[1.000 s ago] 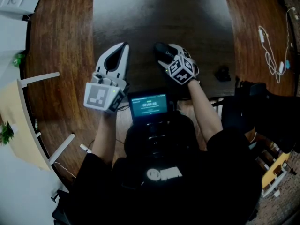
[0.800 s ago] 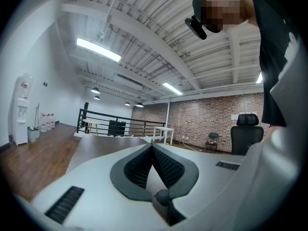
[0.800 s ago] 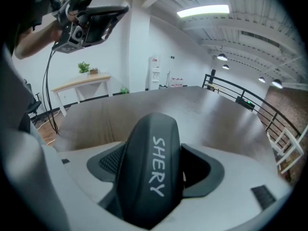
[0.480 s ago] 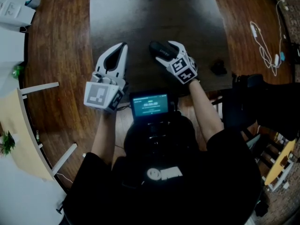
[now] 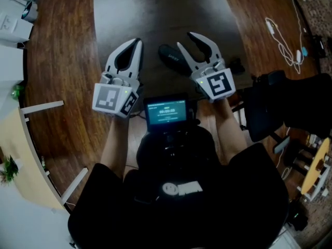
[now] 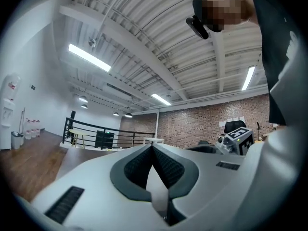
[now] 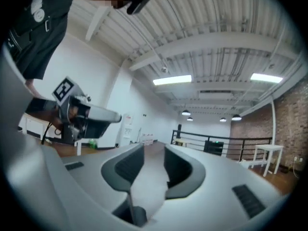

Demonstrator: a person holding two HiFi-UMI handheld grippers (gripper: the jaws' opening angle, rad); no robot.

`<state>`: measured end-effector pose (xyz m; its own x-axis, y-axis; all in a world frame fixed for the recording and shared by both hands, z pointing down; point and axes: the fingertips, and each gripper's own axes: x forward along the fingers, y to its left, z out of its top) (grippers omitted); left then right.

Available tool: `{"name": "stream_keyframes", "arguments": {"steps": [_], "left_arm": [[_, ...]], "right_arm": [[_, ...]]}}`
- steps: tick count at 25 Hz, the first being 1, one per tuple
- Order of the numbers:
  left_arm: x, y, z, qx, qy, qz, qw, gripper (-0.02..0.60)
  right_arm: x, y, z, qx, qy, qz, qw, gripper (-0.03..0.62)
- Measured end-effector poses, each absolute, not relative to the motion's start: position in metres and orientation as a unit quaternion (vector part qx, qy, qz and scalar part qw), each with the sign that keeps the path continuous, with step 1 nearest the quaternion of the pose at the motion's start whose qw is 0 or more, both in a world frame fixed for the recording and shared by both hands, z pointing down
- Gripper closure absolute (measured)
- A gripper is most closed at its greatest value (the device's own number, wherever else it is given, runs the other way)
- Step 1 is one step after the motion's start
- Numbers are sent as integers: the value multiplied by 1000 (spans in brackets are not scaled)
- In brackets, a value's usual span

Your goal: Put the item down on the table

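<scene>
A black item (image 5: pixel 169 59) lies on the dark mat (image 5: pixel 155 9) of the wooden table, free of both grippers. My right gripper (image 5: pixel 184 39) is just to its right and lifted, its jaws apart and closing with nothing between them; the right gripper view (image 7: pixel 154 149) shows only room and ceiling through the gap. My left gripper (image 5: pixel 136 42) stands left of the item with its fingertips together, holding nothing. In the left gripper view (image 6: pixel 153 146) the pads meet at the tips.
A small black object (image 5: pixel 236 65) sits right of the right gripper. A white cable (image 5: pixel 282 40) lies on the wooden table (image 5: pixel 62 45) at the far right. A black chair (image 5: pixel 280 105) stands at the right, and a lit screen (image 5: pixel 166 113) is at my chest.
The right gripper has come off the black item, moved right and tilted up. The item stays on the mat. The left gripper has barely moved.
</scene>
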<state>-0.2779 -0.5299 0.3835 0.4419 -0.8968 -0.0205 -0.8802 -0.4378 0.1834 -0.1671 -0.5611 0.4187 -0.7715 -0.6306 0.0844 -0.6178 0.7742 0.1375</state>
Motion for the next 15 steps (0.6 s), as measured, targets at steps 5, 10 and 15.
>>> {"name": "stream_keyframes", "arguments": {"steps": [5,10,15], "left_arm": [[-266,-511,373,848,-522,-68,58,589],[-248,-485,366,848,-522,-71,51,589],[-217,-448,355,847,-526,-70,36,589]], "right_arm": [[-138,-521,362,361,-929,-77,-18,591],[-127,-484,333,345,-931,-101,-69,591],[-99,-446,323,335,-934,-84,-91,591]]}}
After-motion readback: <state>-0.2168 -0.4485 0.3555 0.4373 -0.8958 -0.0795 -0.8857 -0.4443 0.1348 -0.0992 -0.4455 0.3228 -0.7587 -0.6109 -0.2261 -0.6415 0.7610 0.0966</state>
